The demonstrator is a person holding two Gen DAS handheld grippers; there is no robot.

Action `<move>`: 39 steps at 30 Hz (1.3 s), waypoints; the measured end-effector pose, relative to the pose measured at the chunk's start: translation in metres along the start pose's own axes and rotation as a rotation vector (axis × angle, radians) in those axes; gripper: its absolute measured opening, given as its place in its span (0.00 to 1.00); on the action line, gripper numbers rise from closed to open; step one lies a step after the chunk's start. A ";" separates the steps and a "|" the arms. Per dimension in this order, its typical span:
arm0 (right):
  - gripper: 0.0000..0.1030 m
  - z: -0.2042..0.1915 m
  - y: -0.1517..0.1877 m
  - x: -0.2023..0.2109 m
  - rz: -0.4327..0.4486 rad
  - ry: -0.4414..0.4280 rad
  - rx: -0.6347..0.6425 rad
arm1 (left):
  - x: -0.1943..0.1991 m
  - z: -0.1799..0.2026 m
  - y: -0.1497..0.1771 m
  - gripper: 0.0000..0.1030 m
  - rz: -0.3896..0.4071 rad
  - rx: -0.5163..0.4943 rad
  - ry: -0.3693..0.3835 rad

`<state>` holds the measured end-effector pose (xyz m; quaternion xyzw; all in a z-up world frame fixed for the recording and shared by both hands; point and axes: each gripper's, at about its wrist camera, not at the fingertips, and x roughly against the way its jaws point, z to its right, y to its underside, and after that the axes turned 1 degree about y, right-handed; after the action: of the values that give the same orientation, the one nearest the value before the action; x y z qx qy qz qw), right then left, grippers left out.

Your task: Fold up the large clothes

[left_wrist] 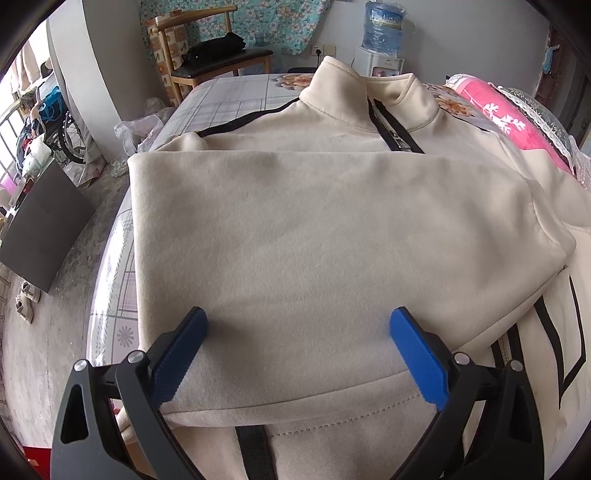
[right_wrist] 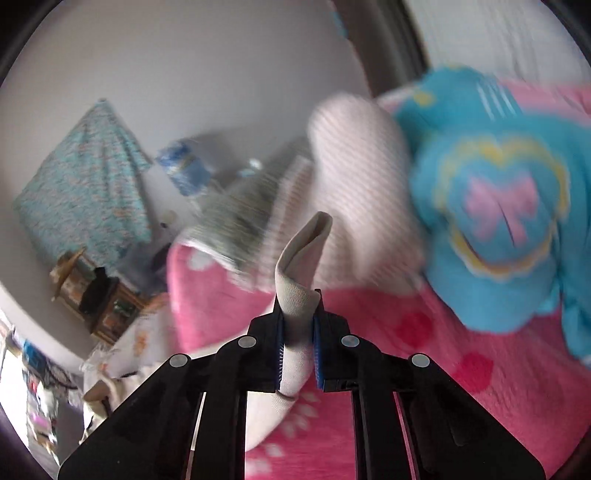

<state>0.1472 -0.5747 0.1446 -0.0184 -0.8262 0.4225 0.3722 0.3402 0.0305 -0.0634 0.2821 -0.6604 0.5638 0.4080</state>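
A cream zip-up sweatshirt (left_wrist: 314, 221) with black trim lies on the bed, one sleeve folded across its chest and the collar at the far end. My left gripper (left_wrist: 297, 325) hovers over its near part, blue pads spread wide with nothing clamped between them. In the right wrist view my right gripper (right_wrist: 298, 314) is shut on a cream ribbed strip of the sweatshirt (right_wrist: 299, 280), likely a cuff or hem, which sticks up past the fingertips and hangs down below. That view is blurred.
A pink flowered blanket (right_wrist: 406, 350) and a blue cushion (right_wrist: 498, 206) lie beyond the right gripper. A wooden chair (left_wrist: 218, 62) with a black bag and a water dispenser (left_wrist: 382, 33) stand past the bed's far end. Floor and clutter lie left of the bed.
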 end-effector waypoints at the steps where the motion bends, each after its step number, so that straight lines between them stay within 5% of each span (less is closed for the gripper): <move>1: 0.11 -0.020 -0.006 0.012 0.023 -0.027 0.035 | 0.002 0.001 0.000 0.93 0.014 -0.005 -0.010; 6: 0.11 -0.140 -0.017 0.063 0.103 -0.216 0.215 | 0.014 -0.004 0.000 0.81 0.060 0.012 0.007; 12: 0.11 -0.287 0.037 0.093 0.073 -0.501 0.441 | 0.027 -0.031 0.005 0.48 0.040 0.112 0.103; 18: 0.12 -0.410 0.163 0.060 -0.122 -0.715 0.613 | 0.046 -0.059 0.021 0.32 0.034 0.163 0.172; 22: 0.25 -0.458 0.276 0.005 -0.406 -0.738 0.722 | 0.055 -0.078 0.039 0.31 0.018 0.193 0.247; 23: 0.43 -0.464 0.306 -0.010 -0.501 -0.728 0.753 | 0.056 -0.081 0.043 0.31 0.009 0.197 0.272; 24: 0.50 -0.468 0.330 -0.021 -0.588 -0.710 0.786 | 0.057 -0.084 0.047 0.32 0.002 0.200 0.293; 26: 0.53 -0.469 0.367 -0.042 -0.715 -0.665 0.835 | 0.060 -0.090 0.053 0.32 -0.001 0.201 0.332; 28: 0.53 -0.453 0.377 -0.048 -0.754 -0.649 0.837 | 0.064 -0.094 0.054 0.32 0.011 0.205 0.362; 35: 0.61 -0.353 0.282 -0.048 -0.573 -0.531 0.689 | 0.059 -0.098 0.026 0.32 0.040 0.242 0.360; 39: 0.61 -0.291 0.218 -0.074 -0.433 -0.347 0.604 | 0.034 -0.089 0.002 0.32 0.012 0.244 0.235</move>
<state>0.3222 -0.2607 0.0519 0.3373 -0.7005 0.5548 0.2963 0.3410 0.1202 -0.0330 0.2579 -0.5365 0.6713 0.4417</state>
